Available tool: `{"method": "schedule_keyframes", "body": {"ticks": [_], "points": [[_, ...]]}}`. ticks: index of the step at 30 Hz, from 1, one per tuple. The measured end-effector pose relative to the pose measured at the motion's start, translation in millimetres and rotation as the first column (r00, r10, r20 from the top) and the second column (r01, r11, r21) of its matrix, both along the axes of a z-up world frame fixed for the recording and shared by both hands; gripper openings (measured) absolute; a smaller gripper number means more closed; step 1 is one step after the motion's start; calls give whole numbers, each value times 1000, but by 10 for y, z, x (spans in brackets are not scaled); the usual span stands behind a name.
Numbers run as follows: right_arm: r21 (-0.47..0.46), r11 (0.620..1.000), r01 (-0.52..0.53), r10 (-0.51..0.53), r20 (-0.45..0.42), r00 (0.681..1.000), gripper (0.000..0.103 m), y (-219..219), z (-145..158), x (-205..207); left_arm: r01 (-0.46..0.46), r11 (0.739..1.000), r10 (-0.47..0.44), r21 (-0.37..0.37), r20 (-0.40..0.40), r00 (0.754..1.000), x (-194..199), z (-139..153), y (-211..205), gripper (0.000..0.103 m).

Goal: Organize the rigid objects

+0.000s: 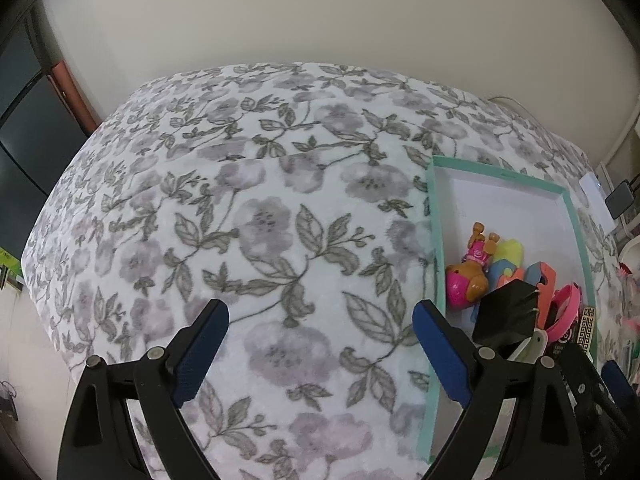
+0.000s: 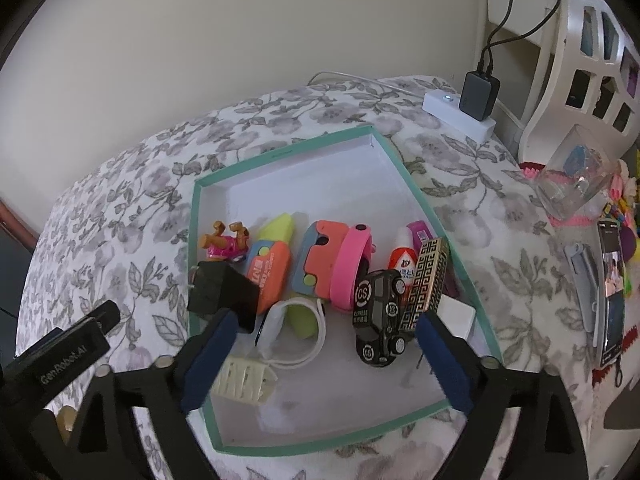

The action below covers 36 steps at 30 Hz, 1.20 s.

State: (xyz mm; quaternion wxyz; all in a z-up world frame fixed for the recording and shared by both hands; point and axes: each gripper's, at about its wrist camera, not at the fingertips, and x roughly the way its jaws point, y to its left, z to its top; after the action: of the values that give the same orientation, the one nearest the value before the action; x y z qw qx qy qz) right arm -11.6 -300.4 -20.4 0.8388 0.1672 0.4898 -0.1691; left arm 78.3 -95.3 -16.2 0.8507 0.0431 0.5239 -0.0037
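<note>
A shallow teal-rimmed white box lies on a floral blanket and holds several small objects: a brown and pink toy figure, an orange block, a pink band, a black toy car, a white watch, a black block and a cream adapter. My right gripper is open and empty above the box's near half. My left gripper is open and empty over bare blanket, left of the box.
A white power strip with a black charger stands behind the box. A phone, a clear container and toys lie at the right. The floral blanket stretches to the left. A wall is behind.
</note>
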Motion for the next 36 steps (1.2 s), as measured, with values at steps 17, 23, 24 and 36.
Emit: {"method": "schedule_keyframes", "body": {"ticks": [17,23,24,36], "points": [[-24,1000,-12,13,27,1000,103,117,135,-282,59,998,-58,-4,34,998,-444,180,235,94],[-41,999,-14,16,33,999,103,159,197,-397,63,998,-63,-2,43,997,-566,208,299,94],[-37,999,-13,14,36,999,103,160,205,-415,63,998,-63,-8,41,997,-579,212,313,94],[-54,998,-29,32,54,998,103,252,291,-532,64,998,-63,-16,61,996,-740,298,389,94]]}}
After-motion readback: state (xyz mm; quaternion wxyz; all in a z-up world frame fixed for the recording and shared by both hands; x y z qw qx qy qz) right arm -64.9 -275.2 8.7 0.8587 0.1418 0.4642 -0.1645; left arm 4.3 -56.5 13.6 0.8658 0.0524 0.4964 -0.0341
